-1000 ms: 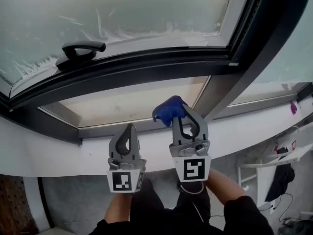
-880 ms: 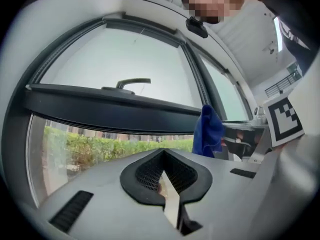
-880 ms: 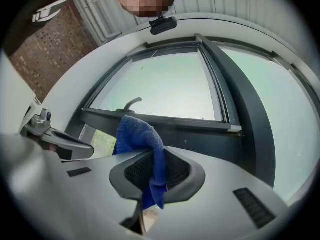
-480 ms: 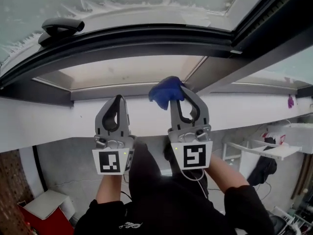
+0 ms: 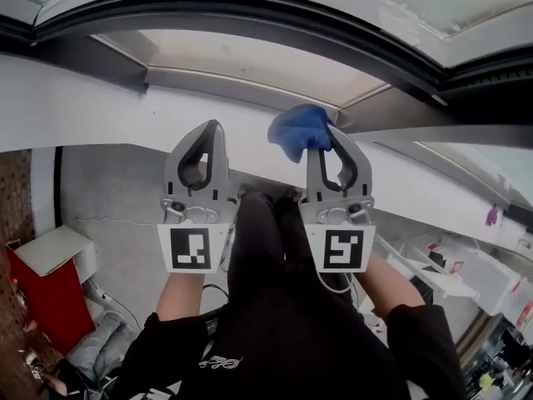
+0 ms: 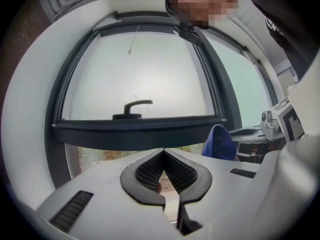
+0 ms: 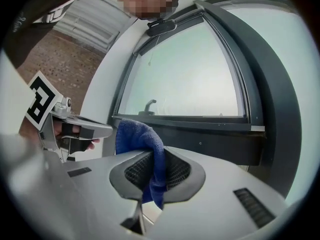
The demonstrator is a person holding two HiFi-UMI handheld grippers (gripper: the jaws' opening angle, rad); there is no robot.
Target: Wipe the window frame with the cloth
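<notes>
Backs away from window frame (image 5: 250, 22), handle (image 6: 134, 105) cropped overhead; clamps blue cloth (image 5: 300, 132) in right tongs (image 5: 330, 138), keeps left tongs (image 5: 213, 130) closed, empty.

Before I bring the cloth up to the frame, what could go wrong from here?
The right claw pinches only a narrow fold of the blue cloth; dragging it along the dark window frame might pull it free. The cloth bunches to one side, so a bare claw tip may scrape the frame. The window handle sticks out and could snag it.
</notes>
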